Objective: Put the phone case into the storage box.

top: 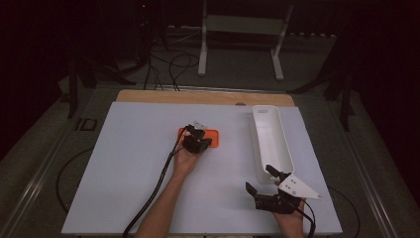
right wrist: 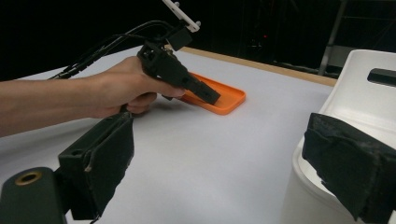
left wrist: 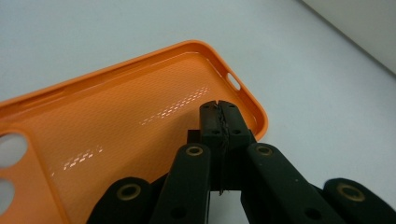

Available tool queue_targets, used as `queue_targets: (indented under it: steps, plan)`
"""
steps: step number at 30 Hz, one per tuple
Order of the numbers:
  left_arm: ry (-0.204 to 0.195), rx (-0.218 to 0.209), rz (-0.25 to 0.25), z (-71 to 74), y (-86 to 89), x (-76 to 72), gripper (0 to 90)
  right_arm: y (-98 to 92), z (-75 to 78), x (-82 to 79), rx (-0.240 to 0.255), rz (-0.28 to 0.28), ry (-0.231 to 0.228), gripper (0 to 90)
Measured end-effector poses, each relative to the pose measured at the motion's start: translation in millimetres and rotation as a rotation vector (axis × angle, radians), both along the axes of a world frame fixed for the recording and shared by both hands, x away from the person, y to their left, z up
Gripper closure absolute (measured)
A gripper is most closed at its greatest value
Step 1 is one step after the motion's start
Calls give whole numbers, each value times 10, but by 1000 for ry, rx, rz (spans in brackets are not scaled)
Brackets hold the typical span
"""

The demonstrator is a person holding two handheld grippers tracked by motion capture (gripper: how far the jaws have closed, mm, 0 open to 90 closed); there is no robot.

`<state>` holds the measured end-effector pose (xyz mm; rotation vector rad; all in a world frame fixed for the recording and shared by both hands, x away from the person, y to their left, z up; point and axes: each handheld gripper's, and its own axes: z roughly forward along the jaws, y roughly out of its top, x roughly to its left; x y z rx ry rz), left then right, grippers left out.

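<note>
- White table sheet [top: 148, 163] over a wooden edge, dark room beyond.
- Left gripper [left wrist: 218, 108]: jaws closed, empty, tips inside the orange phone case [left wrist: 121, 121] at centre.
- Right gripper [top: 261, 179]: jaws apart, five o'clock, beside the white tray [top: 271, 144].

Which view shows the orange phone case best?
The left gripper view: the case lies close up, open side up, with its textured inside, raised rim and cutouts plain. The high view shows it small, partly behind the left gripper. The right gripper view shows its far end edge-on beyond the hand.
</note>
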<state>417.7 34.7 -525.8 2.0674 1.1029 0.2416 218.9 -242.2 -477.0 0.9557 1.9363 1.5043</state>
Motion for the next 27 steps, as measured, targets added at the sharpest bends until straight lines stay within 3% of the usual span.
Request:
queue_targets:
  steps: [17,21,27]
  plan:
    - [13,45,-22,50,185,-337,900,6,1,0,-3,0,1,92]
    - [6,76,-17,70,313,-440,900,8,0,5,-4,-1,1,91]
    - [0,98,30,86,543,-493,900,12,-1,8,-5,0,2,92]
